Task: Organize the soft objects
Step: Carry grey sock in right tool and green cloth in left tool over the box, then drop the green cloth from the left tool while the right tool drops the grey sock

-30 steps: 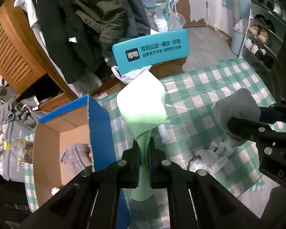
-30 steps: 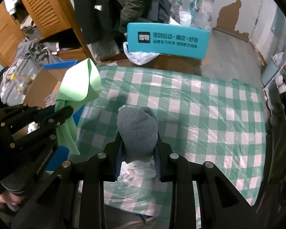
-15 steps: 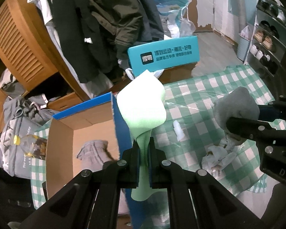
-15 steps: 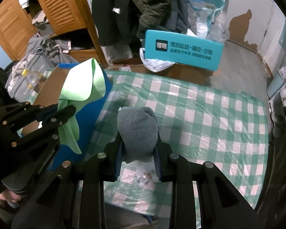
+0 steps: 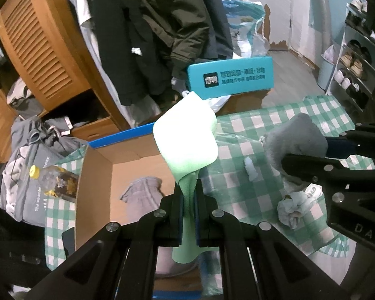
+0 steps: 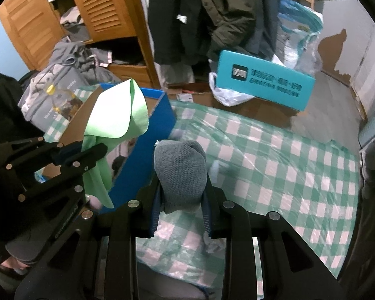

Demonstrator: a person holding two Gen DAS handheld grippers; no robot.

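Observation:
My left gripper is shut on a light green cloth and holds it above the open cardboard box with blue outer walls. The cloth also shows in the right wrist view, over the box. A grey garment lies inside the box. My right gripper is shut on a grey knitted sock, held above the green checked tablecloth, just right of the box. The sock also shows in the left wrist view.
Crumpled white cloth pieces lie on the tablecloth under the right gripper. A teal box stands beyond the table's far edge. Dark coats, a wooden wardrobe and a grey bag with a bottle stand at the left.
Both grippers have moved left with their loads. The green cloth now hangs over the open box, and the sock is close to the box's blue wall.

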